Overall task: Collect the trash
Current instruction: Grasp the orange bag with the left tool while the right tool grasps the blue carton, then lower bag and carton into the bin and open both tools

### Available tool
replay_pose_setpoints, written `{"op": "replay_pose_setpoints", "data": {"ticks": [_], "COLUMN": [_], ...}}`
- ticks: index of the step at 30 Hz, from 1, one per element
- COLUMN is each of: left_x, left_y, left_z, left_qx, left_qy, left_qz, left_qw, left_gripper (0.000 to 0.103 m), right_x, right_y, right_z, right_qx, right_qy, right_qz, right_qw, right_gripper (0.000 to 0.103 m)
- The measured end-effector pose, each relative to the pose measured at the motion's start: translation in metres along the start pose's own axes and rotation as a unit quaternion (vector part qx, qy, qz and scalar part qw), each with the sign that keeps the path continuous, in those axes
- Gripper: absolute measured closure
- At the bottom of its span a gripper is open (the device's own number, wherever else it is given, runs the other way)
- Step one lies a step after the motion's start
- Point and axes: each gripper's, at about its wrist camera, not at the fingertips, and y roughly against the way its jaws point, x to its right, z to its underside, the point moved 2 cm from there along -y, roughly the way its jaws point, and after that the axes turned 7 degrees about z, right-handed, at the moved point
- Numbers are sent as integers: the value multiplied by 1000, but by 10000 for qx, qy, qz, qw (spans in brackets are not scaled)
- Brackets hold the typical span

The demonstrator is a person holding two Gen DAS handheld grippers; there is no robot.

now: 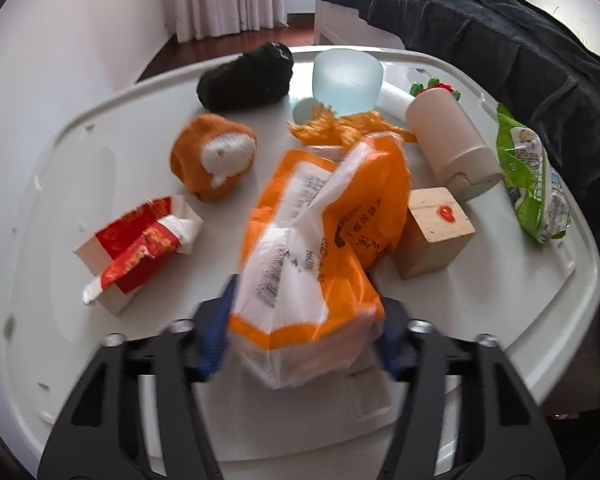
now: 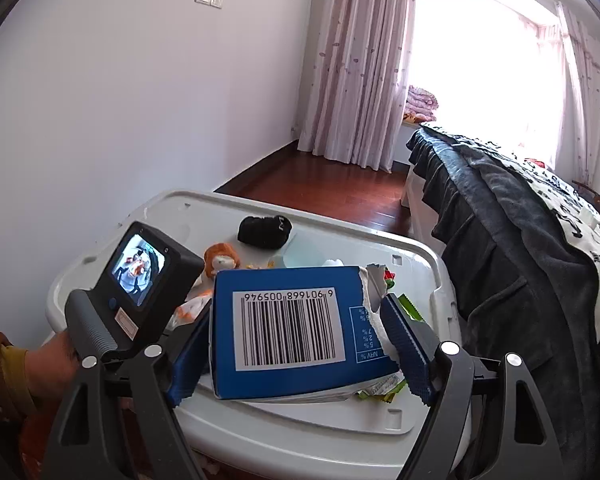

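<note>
L gripper (image 1: pixel 304 344) is clamped on 1 orange-and-white plastic wrapper (image 1: pixel 320 232), held above the white table (image 1: pixel 60 184). R gripper (image 2: pixel 300 344) pinches 1 torn blue carton (image 2: pixel 288 324) (barcode side facing the cam) over the table's near edge. On the table: 1 crushed red-and-white box (image 1: pixel 136 244), 1 green snack bag (image 1: pixel 528 180), 1 wooden block (image 1: pixel 436 232), 1 orange plush (image 1: pixel 214 156), 1 black sock roll (image 1: pixel 246 76).

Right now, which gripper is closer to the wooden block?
Left. The left gripper, shut on the orange bag, sits just before the wooden block. The right gripper holds the blue box nearer the table's front edge.
</note>
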Motion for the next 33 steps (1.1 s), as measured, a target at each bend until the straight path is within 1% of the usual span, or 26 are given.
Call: {"op": "replay_pose_setpoints", "data": {"ticks": [2,4,10,15,18,20,23,25,26,28,30,33], "left_x": [-5,-5,-6,-6,-7,-8,-8,-9,-8,-10,-9,-7], "left_y": [5,11,46,92,121,137,151,156,158,159,159,159], "left_z": [4,8,32,58,80,96,127,146,158,177,186,194], "left_qx": [36,63,311,543,641,620,494,398,330,225,160,60], "left_qy": [128,163,295,446,476,502,575,618,655,748,787,855], "left_qz": [12,-28,-66,-73,-123,-158,-135,-124,-108,-55,-64,-45], "left_qw": [9999,9998,9991,9975,9967,9967,9970,9972,9972,9969,9967,9963], "left_gripper": [62,65,66,66,66,66,66,66,66,66,65,62], "right_x": [-2,-3,-8,-19,-28,-37,-55,-68,-71,-80,-88,-99], "right_y": [0,1,4,19,29,36,45,52,55,61,64,64], "right_z": [0,1,1,2,13,25,52,76,84,107,127,143], "right_qx": [6,26,84,190,122,-25,-379,-681,-761,-1019,-1265,-1598], "right_qy": [7,-5,19,37,-104,-178,-224,-231,-263,-424,-455,-352], "right_qz": [1,-8,-33,-93,-204,-271,-384,-420,-444,-545,-541,-493], "right_qw": [10000,10000,10000,9998,9997,9995,9983,9965,9958,9924,9894,9853], "right_gripper": [24,24,24,24,24,24,24,24,24,24,24,22]}}
